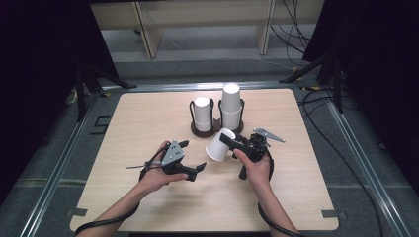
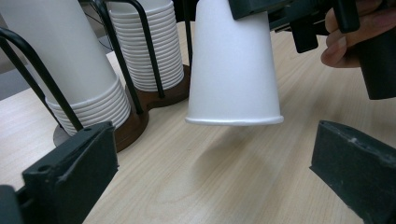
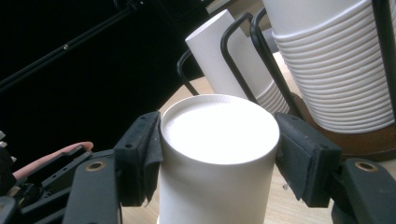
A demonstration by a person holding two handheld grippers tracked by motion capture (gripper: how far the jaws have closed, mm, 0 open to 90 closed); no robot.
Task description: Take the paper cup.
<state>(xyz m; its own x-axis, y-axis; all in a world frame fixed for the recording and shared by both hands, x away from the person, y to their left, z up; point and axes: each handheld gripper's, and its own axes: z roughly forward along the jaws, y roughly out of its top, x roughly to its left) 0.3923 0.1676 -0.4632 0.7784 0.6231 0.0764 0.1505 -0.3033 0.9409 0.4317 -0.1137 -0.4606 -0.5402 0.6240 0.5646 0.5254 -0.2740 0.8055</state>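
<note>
White paper cup [image 1: 219, 144] hangs tilted above the pale wooden counter [image 1: 148, 118], clamped near its base by the right gripper [image 1: 232, 143], just before the two-post cup holder [image 1: 215, 129]. Left gripper [image 1: 192, 157] stands wide open, empty.

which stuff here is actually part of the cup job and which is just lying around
In the job:
- paper cup, clamped upside down in the right gripper
- two cup stacks in the black wire holder
- left gripper, jaws open, facing the cup

Just around:
- wooden shelf frame behind the table
- cables on the floor
</note>
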